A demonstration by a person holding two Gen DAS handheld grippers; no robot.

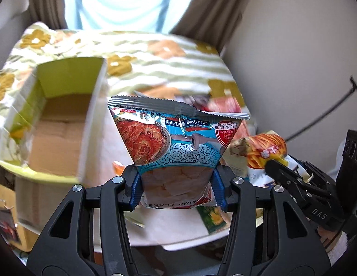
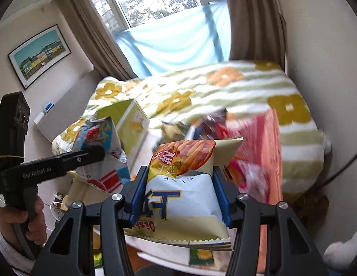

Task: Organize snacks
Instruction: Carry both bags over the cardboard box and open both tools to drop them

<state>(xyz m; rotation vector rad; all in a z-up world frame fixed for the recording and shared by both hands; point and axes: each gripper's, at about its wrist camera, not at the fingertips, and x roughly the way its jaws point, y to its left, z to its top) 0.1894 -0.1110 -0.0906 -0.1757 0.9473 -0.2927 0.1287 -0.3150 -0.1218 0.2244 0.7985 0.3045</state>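
Note:
My left gripper (image 1: 177, 184) is shut on a blue shrimp flakes bag (image 1: 174, 145) and holds it upside down above the white table (image 1: 155, 230), just right of an open green cardboard box (image 1: 58, 124). My right gripper (image 2: 178, 193) is shut on a white and orange fries snack bag (image 2: 183, 184). That bag (image 1: 263, 154) and the right gripper (image 1: 282, 170) show at the right of the left wrist view. The left gripper (image 2: 95, 154) with its blue bag (image 2: 100, 151) shows at the left of the right wrist view, near the green box (image 2: 130, 124).
A pile of other snack packets (image 2: 213, 124) lies behind, next to a red-pink box (image 2: 259, 151). A bed with a flowered blanket (image 2: 224, 92) stands beyond the table. A wall (image 1: 293, 57) is on the right. A cardboard box (image 1: 5, 218) is low at left.

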